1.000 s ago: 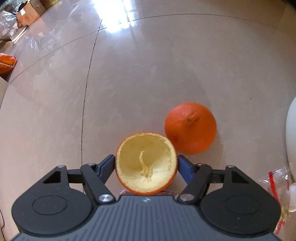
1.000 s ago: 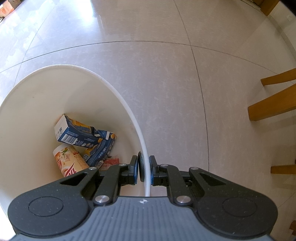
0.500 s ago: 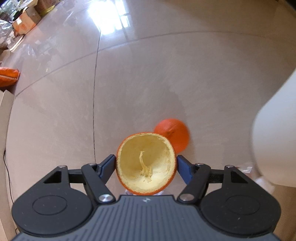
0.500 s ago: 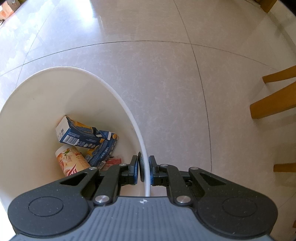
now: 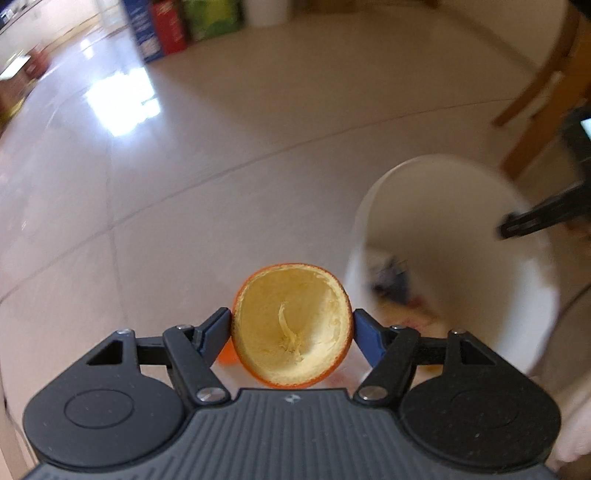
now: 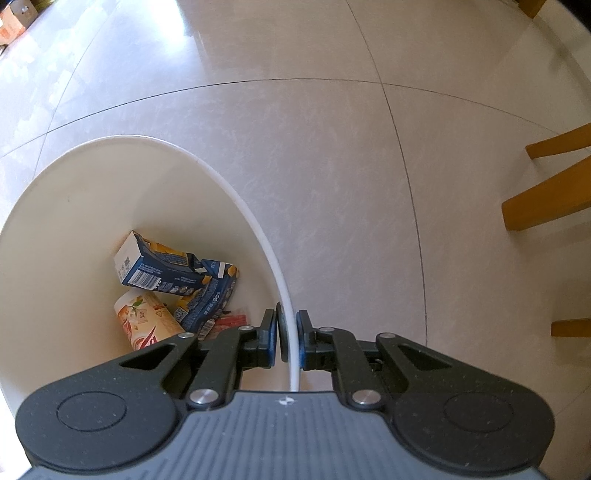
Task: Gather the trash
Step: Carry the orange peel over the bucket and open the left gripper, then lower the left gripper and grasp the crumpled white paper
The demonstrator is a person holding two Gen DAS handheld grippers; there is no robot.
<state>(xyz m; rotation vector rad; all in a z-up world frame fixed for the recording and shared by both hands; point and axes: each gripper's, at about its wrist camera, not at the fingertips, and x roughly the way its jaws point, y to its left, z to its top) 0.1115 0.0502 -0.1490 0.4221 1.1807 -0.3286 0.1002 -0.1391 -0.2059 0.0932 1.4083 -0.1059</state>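
Two downward wrist views sharing white bin (image 5: 532, 295) (image 6: 74, 229)

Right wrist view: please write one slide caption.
Right gripper clamps the white bin's rim; cartons lie inside.

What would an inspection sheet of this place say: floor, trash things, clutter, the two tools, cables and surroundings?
Surface: glossy pale tiled floor.
Job's things: hollow orange peel half; white bin holding a blue carton, a cup and wrappers.
Clutter: boxes on the far floor, blurred.
Grippers: left tool shut on the peel; right tool shut on the bin's rim.
Cables: nothing seen.
Surroundings: wooden chair legs.
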